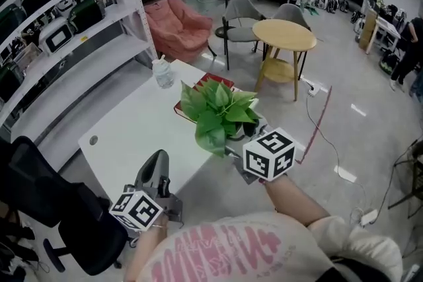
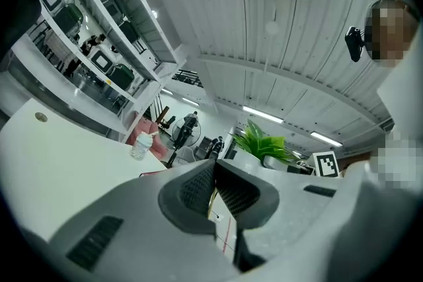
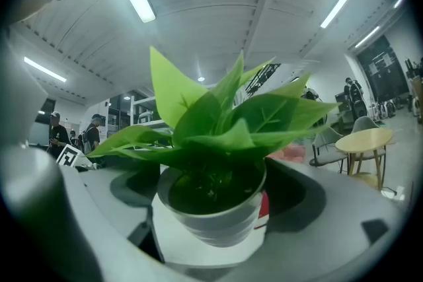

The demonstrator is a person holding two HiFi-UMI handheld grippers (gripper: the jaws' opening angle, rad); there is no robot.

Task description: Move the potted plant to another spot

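Jaws of my right gripper [image 1: 246,142] clamp the potted plant [image 3: 213,200] for carrying across the desk [image 1: 132,132]; my left gripper [image 2: 215,189] waits, jaws closed, empty.

Head view: high up, facing forward and steeply down over the white table [image 1: 132,129], with the room beyond.

View on left gripper [image 2: 215,174]: low by the tabletop, tilted up (ceiling fills most of it), looking across at the potted plant [image 2: 266,142].

View on right gripper [image 3: 213,208]: hard against the plant, tilted up.

Shared:
- All three show the plant.
- Head and left share the bottle [image 1: 163,72].
- Head and right share the round table [image 1: 284,35].
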